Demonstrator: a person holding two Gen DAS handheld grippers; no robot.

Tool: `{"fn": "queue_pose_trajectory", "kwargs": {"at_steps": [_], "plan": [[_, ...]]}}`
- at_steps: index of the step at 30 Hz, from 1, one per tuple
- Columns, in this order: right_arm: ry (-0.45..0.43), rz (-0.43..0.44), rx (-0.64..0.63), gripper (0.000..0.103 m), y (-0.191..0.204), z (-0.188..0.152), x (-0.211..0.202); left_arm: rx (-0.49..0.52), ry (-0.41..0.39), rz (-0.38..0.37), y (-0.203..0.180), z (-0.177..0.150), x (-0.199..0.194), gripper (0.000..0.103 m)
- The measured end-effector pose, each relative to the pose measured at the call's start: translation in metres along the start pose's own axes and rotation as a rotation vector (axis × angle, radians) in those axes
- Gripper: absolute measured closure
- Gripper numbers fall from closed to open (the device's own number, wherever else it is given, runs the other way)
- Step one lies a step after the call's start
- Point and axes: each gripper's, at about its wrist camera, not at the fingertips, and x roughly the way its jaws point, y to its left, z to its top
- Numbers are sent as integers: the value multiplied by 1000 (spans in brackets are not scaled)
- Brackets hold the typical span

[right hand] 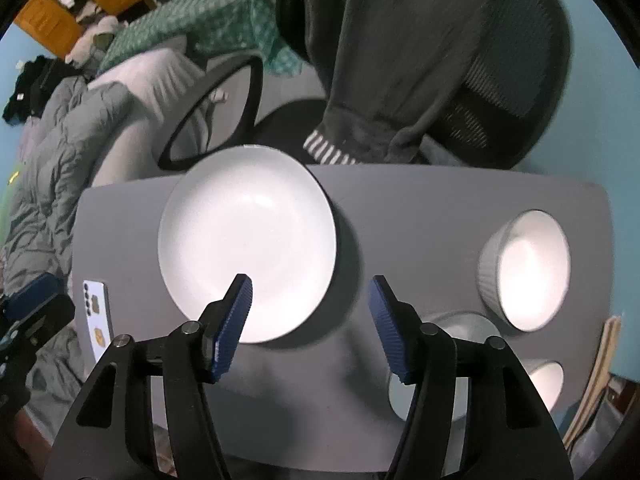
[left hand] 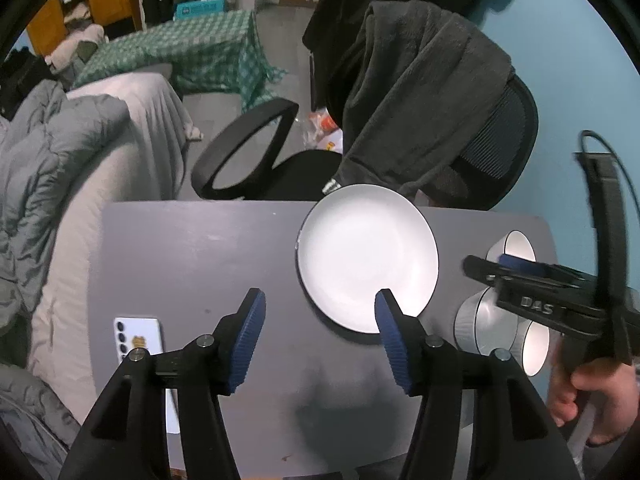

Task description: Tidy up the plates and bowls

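A white plate [left hand: 366,258] lies on the grey table [left hand: 192,264] near its far edge; it also shows in the right wrist view [right hand: 246,244]. Three white ribbed bowls stand at the table's right: a far bowl [right hand: 526,270], a middle bowl [left hand: 480,326] and a near bowl [right hand: 546,382]. My left gripper [left hand: 320,340] is open and empty above the table, its right finger over the plate's near rim. My right gripper [right hand: 310,326] is open and empty above the plate's near right edge; it shows from the side in the left wrist view [left hand: 520,272], above the bowls.
A white phone [left hand: 138,342] lies at the table's left edge. A black office chair [left hand: 280,152] draped with a dark robe [left hand: 420,92] stands behind the table. A bed with grey bedding [left hand: 60,184] lies left of it.
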Motion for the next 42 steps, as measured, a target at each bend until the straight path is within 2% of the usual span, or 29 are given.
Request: {"fn": "queue_pose_trajectory", "kwargs": {"at_steps": [4,14,17,21,29,32,42], "plan": [[-83,-25,2,36,4,-16,-32,4,-18,5,2,-9,-16,45],[-205,-82,21,34,8,-50,-81,38,-77,5,-3,-31,-52,44],[-223,-86,30,33,8,-61,-91,49,-89,7,-5,-35,-60,38],[-251,-96,46,33,8,-76,-105,67,-108,12,-8,-41,-69,38],[-284,-134,62,33,7,-100,-125,85,-113,-33,-16,-52,-86,38],[-287,-136,84,33,4,-107,-130,107,-129,-42,-22,-55,-92,29],[-297,-130,165,32,-13,-130,-142,189,-131,-69,-49,-60,-97,29]]}}
